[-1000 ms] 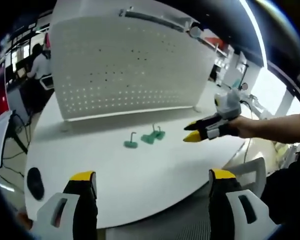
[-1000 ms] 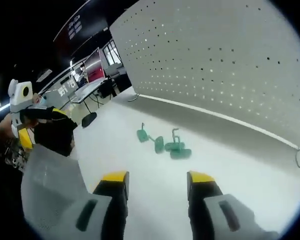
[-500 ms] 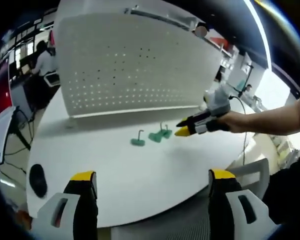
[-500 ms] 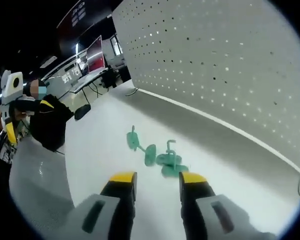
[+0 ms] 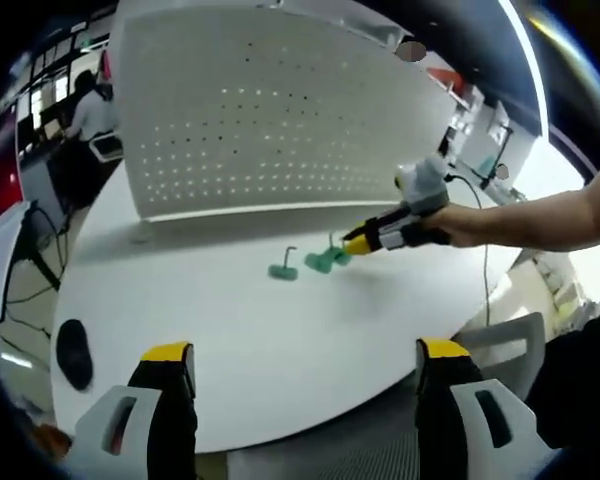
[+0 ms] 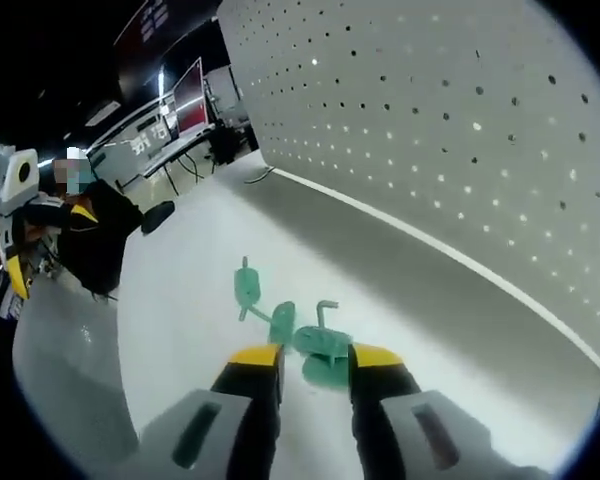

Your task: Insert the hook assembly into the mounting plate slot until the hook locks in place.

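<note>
My right gripper (image 6: 315, 358), with its grey plastic body and glossy yellow-capped black jaws, sits low over the table with the jaws drawn close together around the nearest green plastic hook piece (image 6: 325, 343); I cannot tell whether the pads actually press it or just flank it. From my left gripper view the same tool (image 5: 352, 244) shows at the end of a bare forearm, its yellow tips right at the cluster of green hooks (image 5: 325, 260). My left gripper (image 5: 305, 365) hangs back off the table edge with its two yellow-tipped jaws spread wide, holding nothing.

The hooks are small moulded teal-green parts, each a flat rounded base with a thin bent stem rising from it. Two lie touching or nearly so at my right jaws, a disc-shaped base (image 6: 282, 322) standing on edge just beyond them, and a separate one (image 6: 246, 287) lies apart further out; in the left gripper view that lone piece (image 5: 284, 270) stands beside the cluster.

They rest on a smooth matt white round table (image 5: 230, 340). Behind them stands the white perforated metal mounting panel (image 5: 270, 110), upright, its surface dotted with regular rows of small holes. A black oval object (image 5: 73, 355) lies near the table's edge. Screens beyond carry writing too blurred to read
</note>
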